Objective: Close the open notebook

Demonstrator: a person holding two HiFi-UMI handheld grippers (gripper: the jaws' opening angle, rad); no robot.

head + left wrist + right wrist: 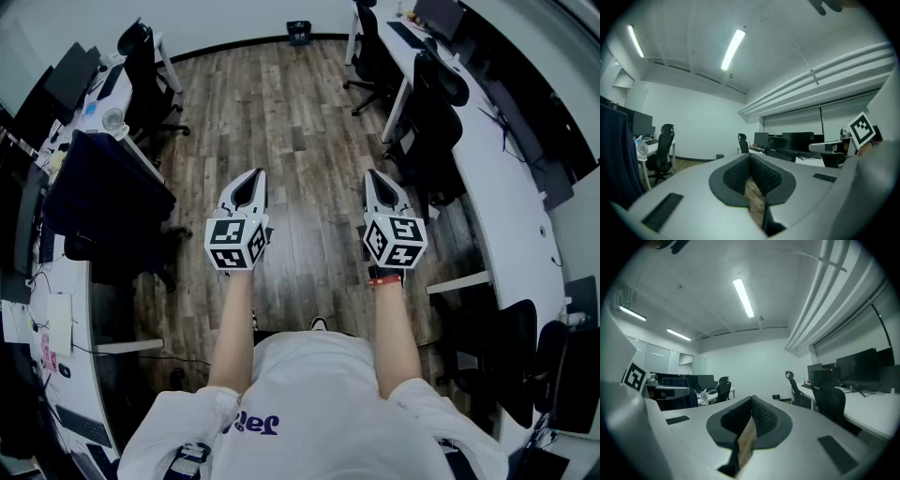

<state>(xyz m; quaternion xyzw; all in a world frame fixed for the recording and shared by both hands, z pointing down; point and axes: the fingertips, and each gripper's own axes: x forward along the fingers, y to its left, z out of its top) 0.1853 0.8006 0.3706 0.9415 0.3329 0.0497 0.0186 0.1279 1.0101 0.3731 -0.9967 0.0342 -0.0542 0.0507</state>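
Observation:
No notebook shows in any view. In the head view a person stands in an office aisle and holds both grippers out level over the wooden floor (300, 131). The left gripper (249, 177) and the right gripper (378, 177) are side by side, about a shoulder's width apart. In the left gripper view the left gripper (750, 157) has its dark ribbed pads meeting at the tip, with nothing between them. The right gripper (751, 400) looks the same in its own view: pads together, nothing held. Both point down the aisle toward the far wall.
A long white desk (511, 178) with monitors and black chairs (433, 122) runs along the right. Cluttered desks (56, 314) and a chair with a dark jacket (108, 192) line the left. A small bin (298, 31) stands at the far wall.

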